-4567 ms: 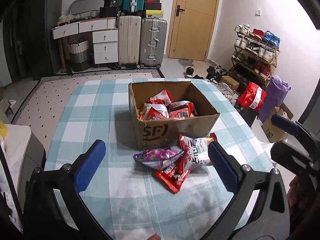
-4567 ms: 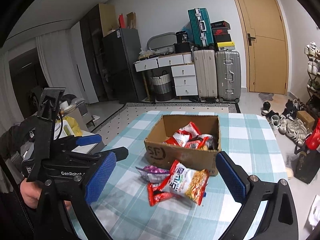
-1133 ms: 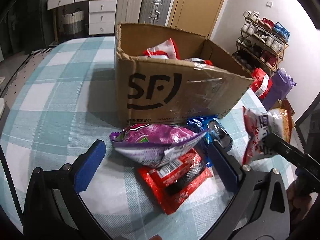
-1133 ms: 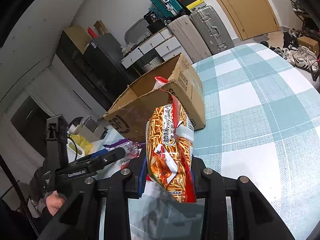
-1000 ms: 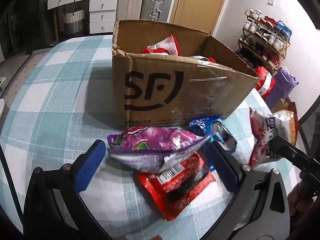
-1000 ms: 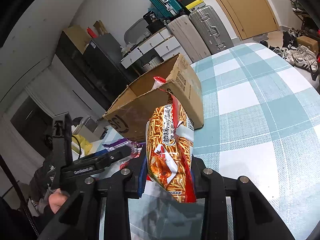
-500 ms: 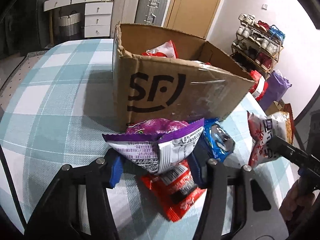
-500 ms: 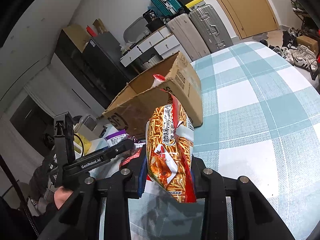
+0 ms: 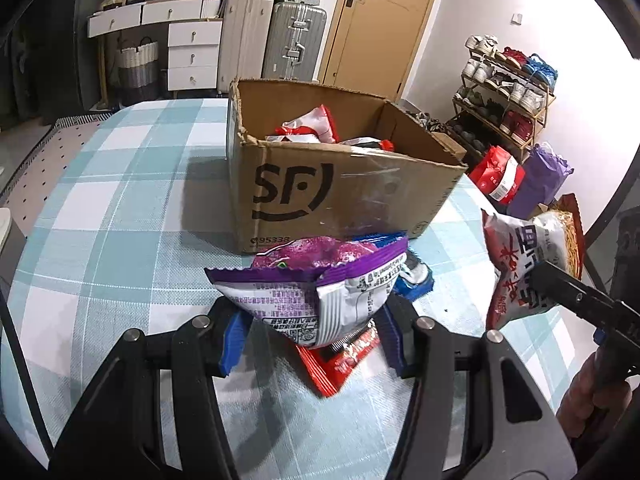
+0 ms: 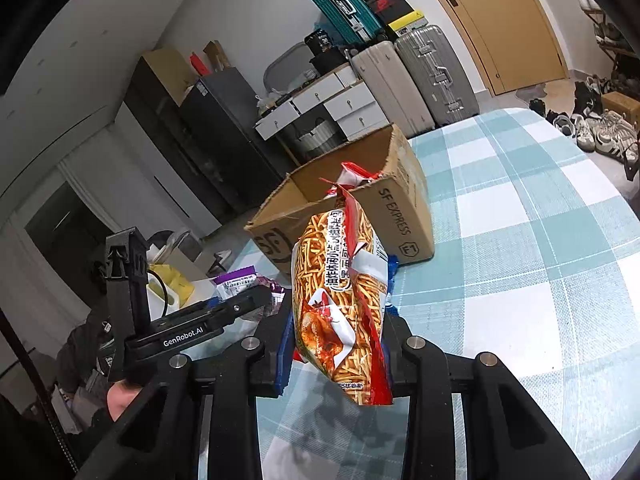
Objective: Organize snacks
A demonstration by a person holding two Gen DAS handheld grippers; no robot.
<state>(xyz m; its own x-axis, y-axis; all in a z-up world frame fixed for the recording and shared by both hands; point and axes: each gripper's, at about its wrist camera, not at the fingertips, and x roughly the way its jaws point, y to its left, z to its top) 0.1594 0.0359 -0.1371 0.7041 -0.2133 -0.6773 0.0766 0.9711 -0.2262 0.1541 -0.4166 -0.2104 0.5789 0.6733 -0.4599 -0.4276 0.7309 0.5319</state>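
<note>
Two hand-held grippers work over a round table (image 9: 100,208) covered with a teal-and-white checked cloth. The left gripper (image 9: 310,334), with black arms and blue pads, is clenched on a crinkled purple-and-white foil snack packet (image 9: 316,284); its jaws have just been closing, and the blue pads press the packet's lower sides. The packet stands raised off the cloth, its serrated purple seam uppermost, just in front of the near wall of an open brown cardboard box printed "SF" (image 9: 320,196).

Directly under the lifted packet a flat red foil packet (image 9: 340,356) lies on the cloth, and a blue foil packet (image 9: 414,276) lies just right of it, close to the box's near right corner. Inside the box, red-and-white snack packets (image 9: 312,128) show above the rim.

The right gripper (image 10: 334,348) grasps a tall orange-and-red bag of noodle sticks (image 10: 340,300), held upright between blue pads and clear of the table. In the left wrist view the same bag (image 9: 532,256) hangs at the right, beyond the table's right edge, with the person's hand (image 9: 588,396) below it on the gripper handle. In the right wrist view the box (image 10: 400,216) stands just beyond the bag, and the left gripper (image 10: 244,300) lies to the left with the purple packet (image 10: 240,278) at its tip.

Far background: silver and cream hard-shell suitcases (image 9: 272,36), a white drawer unit (image 9: 192,52), a tan wooden door (image 9: 384,16) and a metal shoe rack (image 9: 508,88) at right.
</note>
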